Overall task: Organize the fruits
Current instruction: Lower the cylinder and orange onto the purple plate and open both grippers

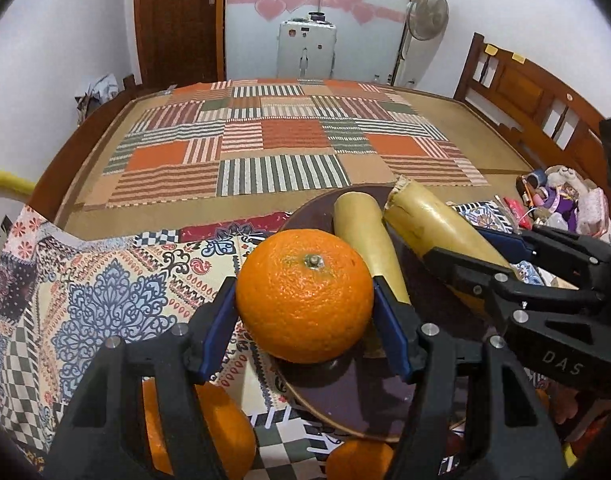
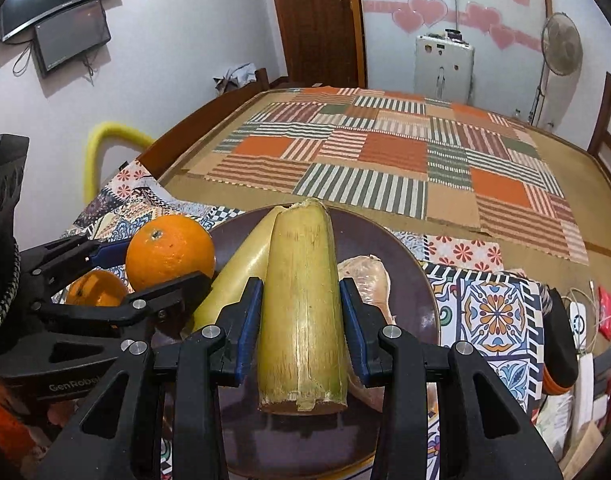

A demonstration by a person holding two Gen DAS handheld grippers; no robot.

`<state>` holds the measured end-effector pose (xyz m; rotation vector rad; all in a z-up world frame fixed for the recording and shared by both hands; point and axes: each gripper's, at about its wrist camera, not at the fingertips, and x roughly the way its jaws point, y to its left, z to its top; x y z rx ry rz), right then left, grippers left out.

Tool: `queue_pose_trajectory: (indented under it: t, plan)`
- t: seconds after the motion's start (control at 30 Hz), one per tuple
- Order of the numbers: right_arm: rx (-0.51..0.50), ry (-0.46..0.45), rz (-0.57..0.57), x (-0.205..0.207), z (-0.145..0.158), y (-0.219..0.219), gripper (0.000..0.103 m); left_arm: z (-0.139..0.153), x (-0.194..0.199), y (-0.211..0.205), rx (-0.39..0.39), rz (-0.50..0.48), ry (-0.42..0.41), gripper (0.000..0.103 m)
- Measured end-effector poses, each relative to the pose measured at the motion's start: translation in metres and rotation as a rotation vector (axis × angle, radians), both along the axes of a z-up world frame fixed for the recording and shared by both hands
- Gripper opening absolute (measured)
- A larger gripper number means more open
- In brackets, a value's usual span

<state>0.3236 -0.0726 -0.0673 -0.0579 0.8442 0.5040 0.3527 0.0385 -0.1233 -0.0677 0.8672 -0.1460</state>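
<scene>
The round dark plate [image 2: 405, 264] sits on the patterned patchwork cloth [image 1: 105, 280]. In the right wrist view, 2 yellow cane-like stalks lie on it: the thick stalk [image 2: 301, 300] at centre, the slimmer stalk [image 2: 241, 272] touching it at 10 o'clock. The round orange [image 2: 169, 252] stands at 9 o'clock over the plate's rim, with a smaller orange [image 2: 93, 288] at its 8 o'clock, off the plate. A pale crinkled wrapper [image 2: 369, 276] lies at 3 o'clock of the thick stalk.

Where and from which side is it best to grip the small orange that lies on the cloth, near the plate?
Probably take the small round orange across its widest middle, coming from above: it lies on the patterned cloth with its stem dimple up. The left claw, shut on the big round orange, crowds the side toward the dark round plate, so a level approach there looks blocked.
</scene>
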Motion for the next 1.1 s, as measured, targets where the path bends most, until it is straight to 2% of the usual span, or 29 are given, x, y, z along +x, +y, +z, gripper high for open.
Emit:
queue_pose_trajectory:
  t: [0.17, 0.5, 0.8, 1.03, 1.1]
  plan:
    - [-0.006, 0.02, 0.003, 0.003, -0.001, 0.0, 0.036, -0.001, 0.002, 0.005, -0.049, 0.002, 0.017, 0.064]
    - [-0.013, 0.011, 0.007, -0.004, 0.002, 0.003, 0.04, 0.008, -0.016, -0.003, 0.031, -0.004, -0.03, 0.067]
    - [-0.008, -0.075, -0.009, -0.03, 0.023, -0.006, 0.043, 0.038, -0.058, -0.009, 0.122, -0.023, -0.165, 0.07]
    - [0.0, -0.176, -0.014, -0.065, 0.044, -0.015, 0.043, 0.06, -0.09, 0.0, 0.095, -0.01, -0.223, 0.071]
    - [0.004, -0.206, -0.013, -0.077, 0.049, -0.017, 0.046, 0.064, -0.097, 0.003, 0.091, -0.003, -0.236, 0.071]
